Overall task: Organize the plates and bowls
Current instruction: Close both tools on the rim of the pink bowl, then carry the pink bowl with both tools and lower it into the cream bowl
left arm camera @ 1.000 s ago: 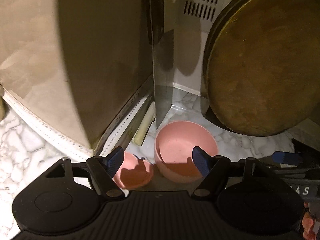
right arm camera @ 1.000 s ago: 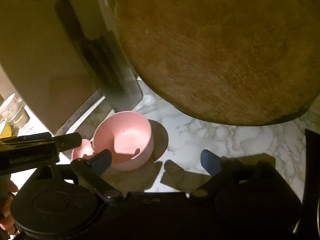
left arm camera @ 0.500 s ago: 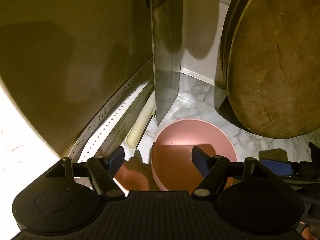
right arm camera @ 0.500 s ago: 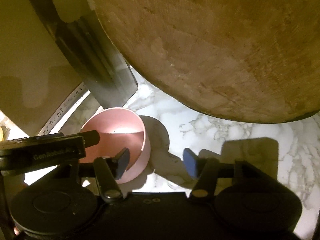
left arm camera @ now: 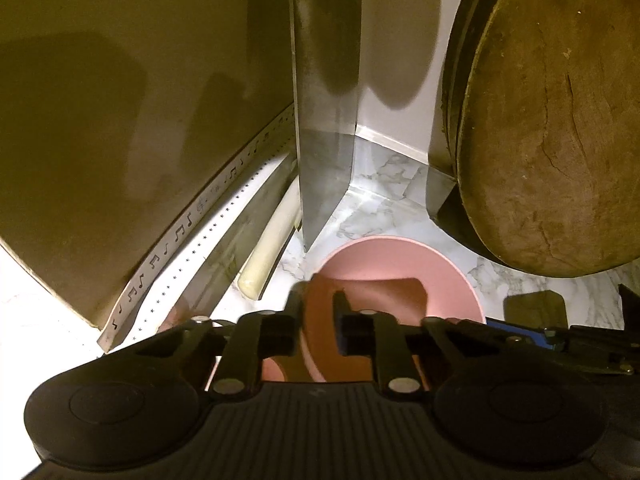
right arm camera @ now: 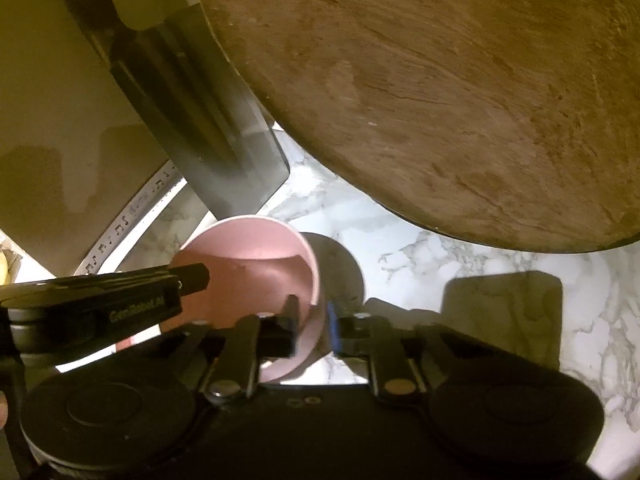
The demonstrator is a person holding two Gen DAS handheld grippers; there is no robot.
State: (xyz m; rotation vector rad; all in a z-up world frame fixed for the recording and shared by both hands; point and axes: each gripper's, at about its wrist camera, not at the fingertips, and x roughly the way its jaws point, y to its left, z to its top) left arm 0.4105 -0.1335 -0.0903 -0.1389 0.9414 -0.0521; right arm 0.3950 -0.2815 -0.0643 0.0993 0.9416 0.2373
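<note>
Change since earlier frames: both grippers, wide apart half a second ago, have narrowed onto the rim of the large pink bowl [right arm camera: 256, 264], and both cameras sit closer to it.
Right gripper [right arm camera: 314, 322]: fingers narrow, pinching the bowl's right wall, one finger inside, the blue pad outside.
Left gripper [left arm camera: 320, 320]: fingers narrow, straddling the near-left rim of the same bowl [left arm camera: 400, 276]; contact looks firm, though blur leaves it short of certain.
Task object location: the bowl stands upright on the white marble-pattern counter [right arm camera: 460, 272], in a corner just below the steel cleaver blade [left arm camera: 326, 128].
Second dish: a smaller pink dish [left arm camera: 272, 368] shows only in part, low behind the left fingers, just beside the bowl; whether they touch cannot be told.
Surroundings: a round brown wooden chopping board [right arm camera: 420, 92] leans close above on the right; a cream cylinder, perhaps a rolling pin [left arm camera: 270, 248], lies left of the blade.
Step in hand, as judged: securing the bowl for a lift.
Next move calls for: a straight, level raise clear of blade and board, then placing with the smaller dish.
Risk: a rim pinch may slip, and clearance overhead is tight.
</note>
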